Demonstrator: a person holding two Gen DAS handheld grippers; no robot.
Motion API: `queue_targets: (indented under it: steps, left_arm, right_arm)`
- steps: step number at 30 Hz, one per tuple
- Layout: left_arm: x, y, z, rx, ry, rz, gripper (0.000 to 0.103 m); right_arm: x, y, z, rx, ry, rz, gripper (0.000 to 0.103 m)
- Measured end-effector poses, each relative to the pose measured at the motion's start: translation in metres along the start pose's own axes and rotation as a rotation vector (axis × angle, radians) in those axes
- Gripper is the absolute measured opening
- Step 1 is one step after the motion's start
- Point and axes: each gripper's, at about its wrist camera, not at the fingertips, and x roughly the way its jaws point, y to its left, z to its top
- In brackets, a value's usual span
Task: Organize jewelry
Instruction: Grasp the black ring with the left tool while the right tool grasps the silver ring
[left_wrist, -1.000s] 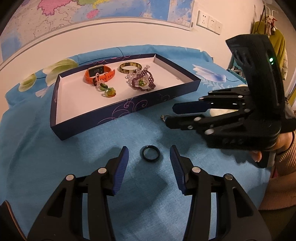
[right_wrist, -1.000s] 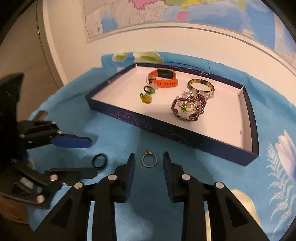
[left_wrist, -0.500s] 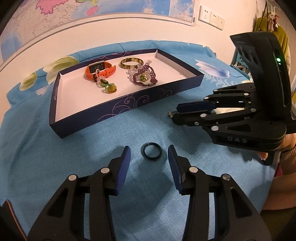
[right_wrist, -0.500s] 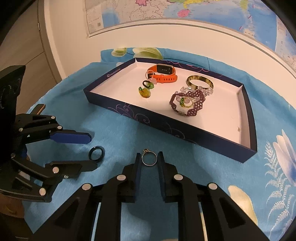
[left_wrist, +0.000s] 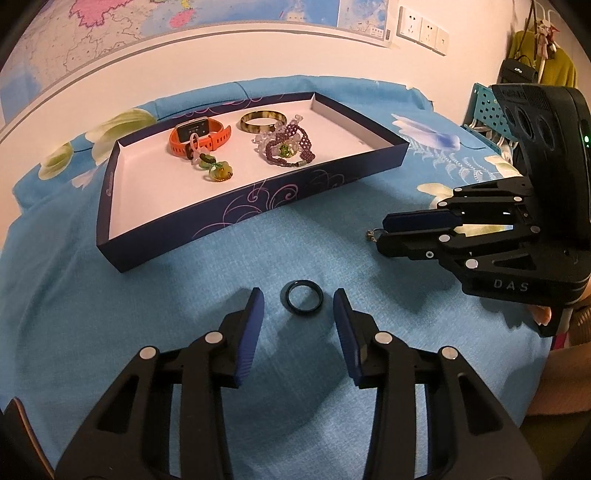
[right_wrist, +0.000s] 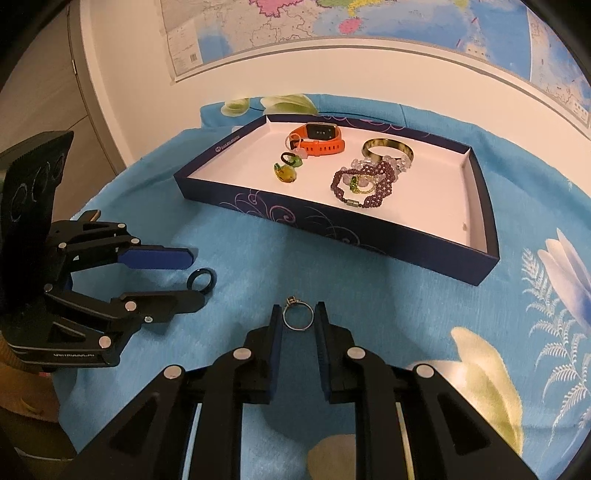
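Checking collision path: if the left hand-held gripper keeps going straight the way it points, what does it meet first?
Probably the small black ring, which lies on the blue cloth just ahead between the open fingers of the left hand-held gripper; the pads don't touch it. Depth is uncertain.

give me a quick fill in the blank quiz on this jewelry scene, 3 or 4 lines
1. The black ring lies on the blue ____.
2. The right hand-held gripper has its pads on a thin ____ ring.
3. The watch in the navy box has an ____ strap.
4. The left hand-held gripper stands ____ around the black ring, not touching it.

Missing words: cloth; silver; orange; open
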Motion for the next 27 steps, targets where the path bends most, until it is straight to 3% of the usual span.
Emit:
queue_targets:
  steps: [7,18,27]
  left_arm:
    - [0.0005,0.0011,0.0,-0.005,0.001,0.01,0.025]
    - [0.0007,0.0004,0.0008,-0.003,0.001,0.009,0.022]
    - [-0.0004,-0.0017,0.001,0.001,-0.002,0.019,0.022]
  right_arm:
    - [0.0003,0.0027,-0.0011,-0.005,0.0,-0.009,0.017]
    - [0.0022,0.0055,-0.002,-0.025,0.005,-0.025,0.02]
    - [0.0016,0.0043,-0.0012,-0.02,-0.002,-0.026,0.016]
